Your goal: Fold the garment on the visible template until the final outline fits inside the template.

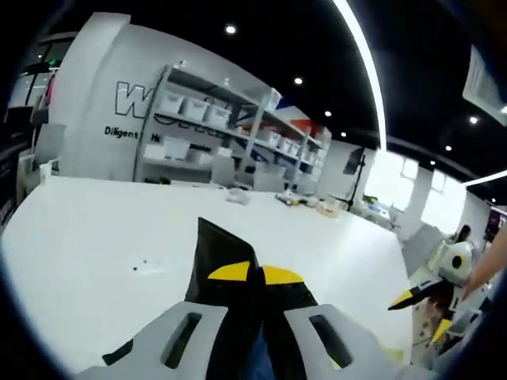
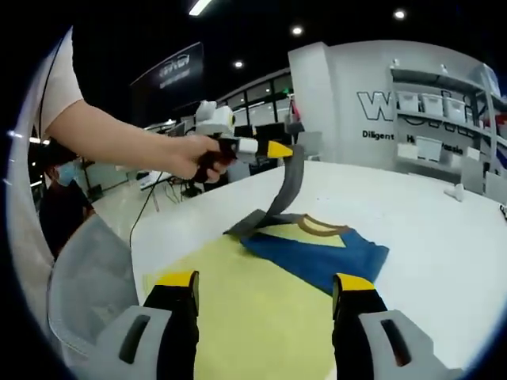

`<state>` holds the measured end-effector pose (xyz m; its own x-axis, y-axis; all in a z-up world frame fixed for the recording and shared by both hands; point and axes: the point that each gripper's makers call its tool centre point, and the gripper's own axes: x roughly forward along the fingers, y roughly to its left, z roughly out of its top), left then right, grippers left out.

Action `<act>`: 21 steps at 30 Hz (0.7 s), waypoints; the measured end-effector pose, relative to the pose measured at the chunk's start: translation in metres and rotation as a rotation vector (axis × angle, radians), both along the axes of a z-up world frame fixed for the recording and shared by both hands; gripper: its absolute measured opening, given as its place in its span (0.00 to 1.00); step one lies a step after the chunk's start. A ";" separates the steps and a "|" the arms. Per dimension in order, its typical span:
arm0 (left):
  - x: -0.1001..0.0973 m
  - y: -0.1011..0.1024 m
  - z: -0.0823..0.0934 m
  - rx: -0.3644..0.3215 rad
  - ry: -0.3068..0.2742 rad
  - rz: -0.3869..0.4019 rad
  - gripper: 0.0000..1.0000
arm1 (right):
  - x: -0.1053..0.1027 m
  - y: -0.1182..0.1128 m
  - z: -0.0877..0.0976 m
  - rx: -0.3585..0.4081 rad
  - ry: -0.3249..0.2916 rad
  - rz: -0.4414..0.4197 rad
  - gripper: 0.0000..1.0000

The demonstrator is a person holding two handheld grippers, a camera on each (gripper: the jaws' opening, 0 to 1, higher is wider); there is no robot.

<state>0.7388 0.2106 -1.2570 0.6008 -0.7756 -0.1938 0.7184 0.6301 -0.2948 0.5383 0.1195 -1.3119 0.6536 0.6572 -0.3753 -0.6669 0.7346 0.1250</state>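
Observation:
The garment (image 2: 321, 255) is blue with a yellow panel and a tan collar, and it lies bunched on the far part of the yellow template (image 2: 253, 317) on the white table (image 2: 428, 222). A dark grey sleeve (image 2: 289, 186) rises from it, pinched in my left gripper (image 2: 279, 149), which a hand holds above the table. In the left gripper view the left gripper (image 1: 255, 274) has its yellow-tipped jaws shut on that dark fabric (image 1: 222, 253). My right gripper (image 2: 266, 280) hangs open over the near part of the template with nothing between its jaws. It also enters the left gripper view as the right gripper (image 1: 418, 313).
Shelves with white bins (image 1: 198, 119) stand against the wall behind the table. Small items (image 1: 301, 199) lie at the table's far end. A grey mesh panel (image 2: 83, 277) sits close on the left, and a person (image 2: 59, 190) stands beyond it.

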 end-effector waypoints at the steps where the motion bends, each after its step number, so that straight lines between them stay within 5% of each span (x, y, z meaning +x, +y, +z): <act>1: -0.001 -0.005 -0.004 0.006 0.004 -0.008 0.02 | 0.000 -0.001 -0.001 0.000 0.002 -0.001 0.65; 15: -0.029 -0.080 -0.087 0.206 0.041 -0.195 0.02 | -0.001 -0.015 -0.014 -0.008 0.041 -0.001 0.65; 21: -0.040 -0.100 -0.089 0.201 0.032 -0.215 0.02 | 0.000 -0.020 -0.018 -0.014 0.053 -0.002 0.65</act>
<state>0.6990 0.1107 -1.3465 0.4175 -0.8287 -0.3727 0.8342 0.5121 -0.2043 0.5383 0.0991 -1.3295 0.6336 0.6507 -0.4185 -0.6585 0.7375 0.1496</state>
